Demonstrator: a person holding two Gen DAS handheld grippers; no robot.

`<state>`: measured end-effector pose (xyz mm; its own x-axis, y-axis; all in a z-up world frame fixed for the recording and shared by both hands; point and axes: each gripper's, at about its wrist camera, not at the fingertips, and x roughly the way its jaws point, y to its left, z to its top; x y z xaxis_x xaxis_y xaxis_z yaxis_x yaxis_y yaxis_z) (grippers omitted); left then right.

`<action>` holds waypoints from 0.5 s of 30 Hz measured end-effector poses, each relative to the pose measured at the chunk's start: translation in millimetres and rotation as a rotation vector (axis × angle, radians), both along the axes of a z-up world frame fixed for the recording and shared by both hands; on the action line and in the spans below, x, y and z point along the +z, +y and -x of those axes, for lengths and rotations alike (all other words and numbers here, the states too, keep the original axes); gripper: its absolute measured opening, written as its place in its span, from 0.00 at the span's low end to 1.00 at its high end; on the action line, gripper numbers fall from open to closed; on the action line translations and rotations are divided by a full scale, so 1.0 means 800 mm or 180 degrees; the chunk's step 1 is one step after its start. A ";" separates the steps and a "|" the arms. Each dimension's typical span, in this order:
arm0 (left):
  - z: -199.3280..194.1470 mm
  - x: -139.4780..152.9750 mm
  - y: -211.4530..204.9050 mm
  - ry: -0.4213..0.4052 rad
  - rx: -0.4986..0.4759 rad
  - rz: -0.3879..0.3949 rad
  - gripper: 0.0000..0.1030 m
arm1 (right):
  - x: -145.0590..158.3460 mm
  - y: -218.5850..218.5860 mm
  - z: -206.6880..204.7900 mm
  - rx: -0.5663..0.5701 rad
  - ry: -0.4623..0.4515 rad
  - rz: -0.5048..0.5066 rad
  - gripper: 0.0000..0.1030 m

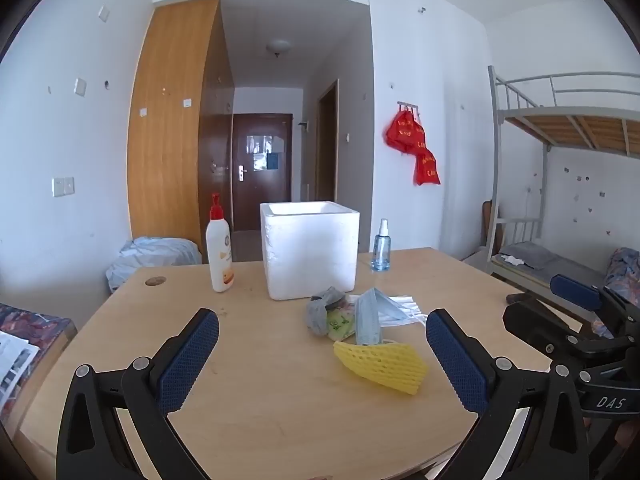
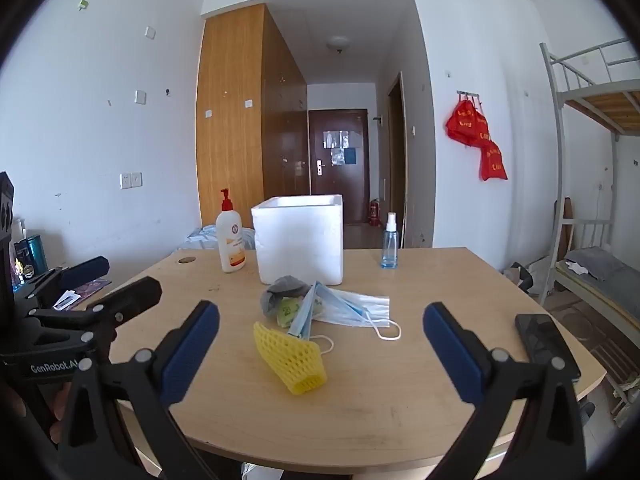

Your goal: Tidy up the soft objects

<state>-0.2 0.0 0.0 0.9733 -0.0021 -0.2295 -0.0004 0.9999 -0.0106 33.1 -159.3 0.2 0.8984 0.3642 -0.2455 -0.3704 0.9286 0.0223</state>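
Both grippers hover over the near edge of the wooden table (image 2: 400,400), jaws spread as wide as they go and holding nothing. The soft things lie in a loose heap at mid-table, just in front of the white foam box (image 2: 299,238): a yellow foam net sleeve (image 2: 291,357) nearest, then blue face masks (image 2: 344,304), a grey sock (image 2: 280,289) and a small green packet (image 2: 287,310) touching one another.

From the right gripper (image 2: 320,354) the sleeve sits almost dead ahead, between the fingers' lines, its long axis running from far-left to near-right. From the left gripper (image 1: 322,360) the sleeve (image 1: 380,364) lies ahead and to the right, close to the right-hand finger. The right gripper looks the better aligned, though a straight reach would likely need a slight wrist turn to close across the sleeve's narrow width.
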 end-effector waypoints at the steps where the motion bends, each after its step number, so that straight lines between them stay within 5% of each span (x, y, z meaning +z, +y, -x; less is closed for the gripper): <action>1: 0.001 0.000 0.000 -0.0002 0.0004 0.0004 1.00 | 0.000 0.000 0.000 0.0000 0.0002 0.0005 1.00; 15: -0.004 -0.001 0.003 0.0058 0.0030 0.0049 1.00 | 0.001 0.000 0.001 0.0002 0.0000 -0.0020 1.00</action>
